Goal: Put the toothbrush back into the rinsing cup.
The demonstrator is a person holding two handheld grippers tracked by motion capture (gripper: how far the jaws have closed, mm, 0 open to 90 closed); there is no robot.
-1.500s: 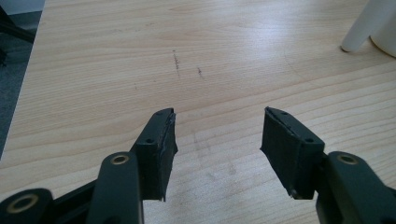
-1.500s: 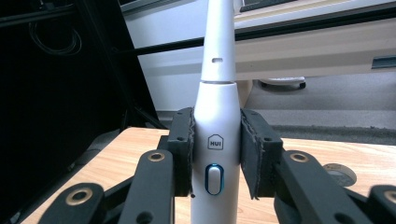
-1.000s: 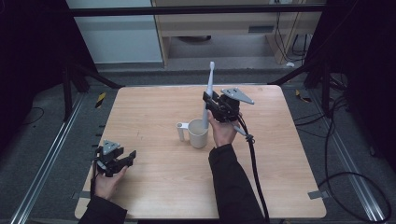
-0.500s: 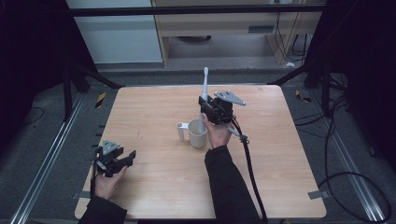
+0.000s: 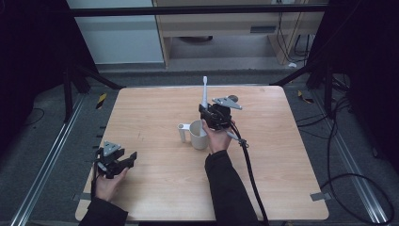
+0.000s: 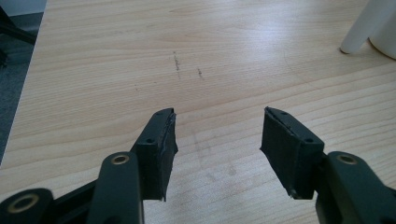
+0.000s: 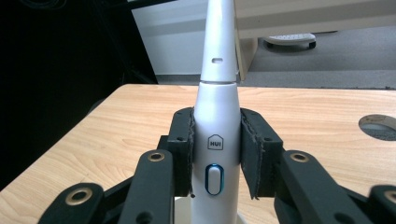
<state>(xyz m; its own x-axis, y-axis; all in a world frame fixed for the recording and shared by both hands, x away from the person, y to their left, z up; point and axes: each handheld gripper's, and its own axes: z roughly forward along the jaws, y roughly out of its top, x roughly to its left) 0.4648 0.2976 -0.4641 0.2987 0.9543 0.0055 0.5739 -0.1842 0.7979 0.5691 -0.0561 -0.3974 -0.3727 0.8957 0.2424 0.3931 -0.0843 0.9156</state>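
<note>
A white electric toothbrush (image 7: 216, 140) stands nearly upright, its head (image 5: 204, 89) pointing up and its lower end inside a white mug (image 5: 198, 135) at the table's middle. My right gripper (image 5: 208, 114) is shut on the toothbrush body, and in the right gripper view both pads press its sides at the grip point (image 7: 216, 130). The mug's handle (image 5: 182, 132) points left. Near the table's front left, my left gripper (image 5: 127, 160) rests open with nothing between its jaws; in the left gripper view the open gripper (image 6: 217, 135) faces bare wood.
The wooden table (image 5: 155, 188) has open room on its left, right and front. The mug's handle and side (image 6: 369, 28) show at the top right of the left gripper view. A round hole (image 7: 378, 127) sits in the tabletop. A cable (image 5: 247, 165) trails from the right gripper.
My right gripper has tipped the toothbrush from a rightward lean to nearly upright and shifted slightly left over the mug. The left gripper has stayed put.
</note>
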